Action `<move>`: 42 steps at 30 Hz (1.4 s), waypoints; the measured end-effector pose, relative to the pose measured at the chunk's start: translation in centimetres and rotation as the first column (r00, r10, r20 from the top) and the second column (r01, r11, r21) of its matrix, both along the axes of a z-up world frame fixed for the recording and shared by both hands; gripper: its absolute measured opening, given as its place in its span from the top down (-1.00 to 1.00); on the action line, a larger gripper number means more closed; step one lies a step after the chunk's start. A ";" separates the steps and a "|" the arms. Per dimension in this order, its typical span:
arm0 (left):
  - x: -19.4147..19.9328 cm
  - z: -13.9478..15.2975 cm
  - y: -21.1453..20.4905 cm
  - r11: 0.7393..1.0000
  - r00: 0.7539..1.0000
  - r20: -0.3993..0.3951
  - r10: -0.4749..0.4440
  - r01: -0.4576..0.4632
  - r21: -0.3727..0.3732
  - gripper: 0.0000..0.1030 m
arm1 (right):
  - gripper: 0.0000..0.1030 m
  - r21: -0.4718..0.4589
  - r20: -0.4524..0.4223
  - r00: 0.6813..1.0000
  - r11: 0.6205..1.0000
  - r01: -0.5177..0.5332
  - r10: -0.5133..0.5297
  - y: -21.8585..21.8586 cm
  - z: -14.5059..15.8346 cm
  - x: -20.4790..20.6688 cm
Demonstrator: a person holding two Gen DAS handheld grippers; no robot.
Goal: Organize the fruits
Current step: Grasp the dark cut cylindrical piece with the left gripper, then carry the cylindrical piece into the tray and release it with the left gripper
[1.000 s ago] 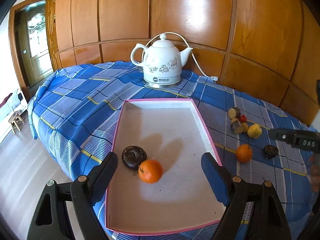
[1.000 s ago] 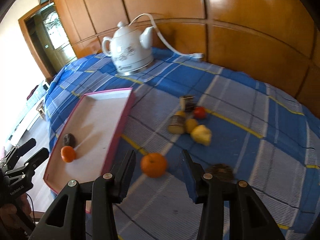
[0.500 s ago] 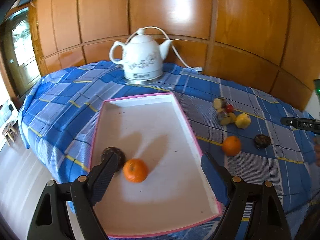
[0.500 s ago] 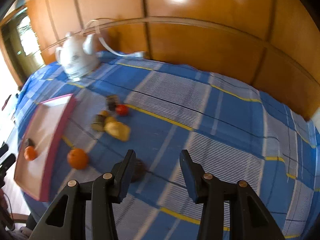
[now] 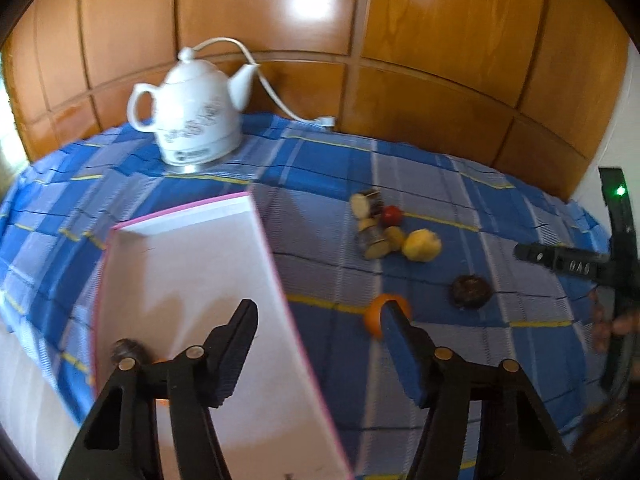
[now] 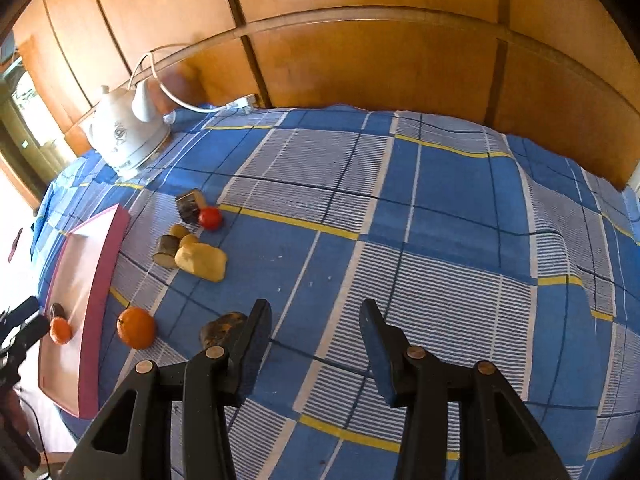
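A: Where is everything lying at this point?

B: 1 orange [image 6: 60, 330] and 1 dark fruit [image 6: 56, 310] are sitting in the pink-rimmed tray [image 5: 276, 276]. A second orange [image 6: 136, 333] is lying on the checked cloth [image 6: 460, 184] just beside the tray, a second dark fruit [image 6: 222, 327] near it, and a cluster with the yellow fruit [image 6: 201, 261] and a small red one [image 6: 209, 218] farther back, toward the white kettle [image 5: 192, 120].

A: And the grippers?

B: The left gripper [image 5: 318, 330] is closing its jaws with nothing between them, only cloth and the tray's edge. The right gripper [image 6: 316, 326] is standing part open and empty; the dark fruit is showing just outside its left finger.

A: So what is making the pick go well?

B: Judging from this, the right gripper is needing to shift sideways until the dark fruit sits squarely between the pads, widening first, then coming down straight. Round fruit is probably rolling easily on the cloth, so a slow, centred squeeze is looking safest.
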State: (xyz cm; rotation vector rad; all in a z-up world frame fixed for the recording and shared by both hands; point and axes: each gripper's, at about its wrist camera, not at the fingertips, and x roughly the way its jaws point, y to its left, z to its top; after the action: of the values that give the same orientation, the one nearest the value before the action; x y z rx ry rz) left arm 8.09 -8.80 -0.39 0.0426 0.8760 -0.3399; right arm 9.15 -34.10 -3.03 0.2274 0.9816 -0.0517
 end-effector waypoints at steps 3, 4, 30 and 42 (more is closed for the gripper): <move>1.7 -0.1 -1.3 0.999 0.999 -0.049 -0.018 0.016 -0.045 -0.17 | 0.10 0.011 0.004 1.000 1.000 -0.012 0.012 0.3 0.2 0.0; 2.3 -0.2 -1.7 0.998 0.998 -0.065 -0.022 0.018 -0.056 -0.17 | 0.10 0.012 0.003 1.000 1.000 -0.014 0.014 0.4 0.1 0.1; 13.5 -8.3 -7.3 0.977 0.921 -0.390 -0.010 -0.075 -0.202 0.30 | 0.10 -0.002 -0.013 0.998 0.998 -0.062 0.062 1.5 -0.2 0.5; 9.4 -5.4 -4.0 0.982 0.967 -0.251 -0.048 0.000 -0.187 0.30 | 0.10 0.029 -0.054 0.996 0.997 -0.067 0.069 1.9 -1.7 0.8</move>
State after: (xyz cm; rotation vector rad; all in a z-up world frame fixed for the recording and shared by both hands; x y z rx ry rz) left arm 17.45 -12.82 -5.77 -0.1671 1.0953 -0.4556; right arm 9.91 -32.24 -4.74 0.2182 1.0441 0.0178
